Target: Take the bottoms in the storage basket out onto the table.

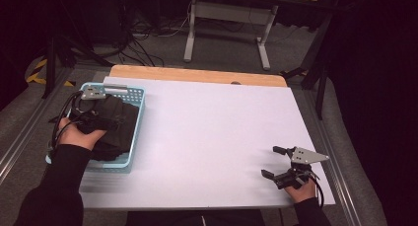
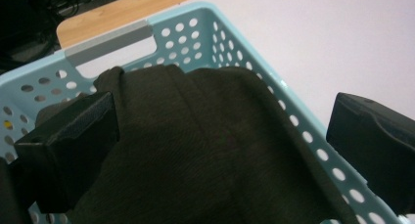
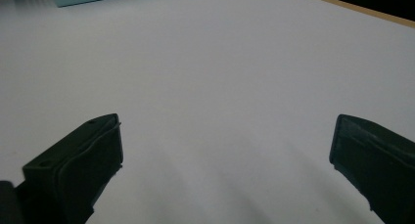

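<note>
While the left gripper [image 2: 220, 145] hangs over the dark cloth [image 2: 195, 155] in the blue basket [image 2: 210, 18], it grips nothing.
Lower it straight, pinching a thick fold clear of the basket wall; its jaws stand wide apart. Farther right, the right gripper [image 1: 275, 162] gapes empty above the white table [image 1: 212, 132].

A dark, crumpled garment [image 2: 205, 150] lies heaped in a pale blue perforated basket [image 2: 293, 119]. The basket sits at the tabletop's nine o'clock edge.
</note>
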Action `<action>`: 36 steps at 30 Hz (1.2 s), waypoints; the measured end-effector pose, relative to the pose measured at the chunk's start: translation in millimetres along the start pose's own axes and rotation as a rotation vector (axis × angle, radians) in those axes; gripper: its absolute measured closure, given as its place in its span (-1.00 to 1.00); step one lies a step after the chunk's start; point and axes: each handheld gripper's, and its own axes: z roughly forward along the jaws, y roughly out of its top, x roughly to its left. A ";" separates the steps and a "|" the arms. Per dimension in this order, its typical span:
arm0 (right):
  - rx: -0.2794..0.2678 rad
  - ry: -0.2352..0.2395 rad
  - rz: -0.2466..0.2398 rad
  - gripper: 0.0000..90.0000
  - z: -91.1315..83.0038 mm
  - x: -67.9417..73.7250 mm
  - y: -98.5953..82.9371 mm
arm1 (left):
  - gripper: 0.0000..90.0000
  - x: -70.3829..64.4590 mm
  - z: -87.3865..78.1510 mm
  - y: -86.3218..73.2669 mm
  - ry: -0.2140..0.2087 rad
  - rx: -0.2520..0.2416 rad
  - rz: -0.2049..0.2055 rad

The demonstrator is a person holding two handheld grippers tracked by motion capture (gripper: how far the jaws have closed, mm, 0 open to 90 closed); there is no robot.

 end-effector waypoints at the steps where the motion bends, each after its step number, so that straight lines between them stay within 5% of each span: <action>1: 0.000 0.001 -0.001 -1.00 0.0 0.0 0.0 | -1.00 1.7 0.5 -0.9 -0.001 0.009 -0.002; 22: 0.003 0.010 -0.002 -1.00 0.7 0.7 -0.1 | -0.99 27.6 16.1 -21.2 0.007 0.188 -0.058; 36: 0.006 0.015 -0.002 -1.00 1.3 0.7 -0.1 | -1.00 31.7 22.9 -22.7 0.026 0.280 -0.097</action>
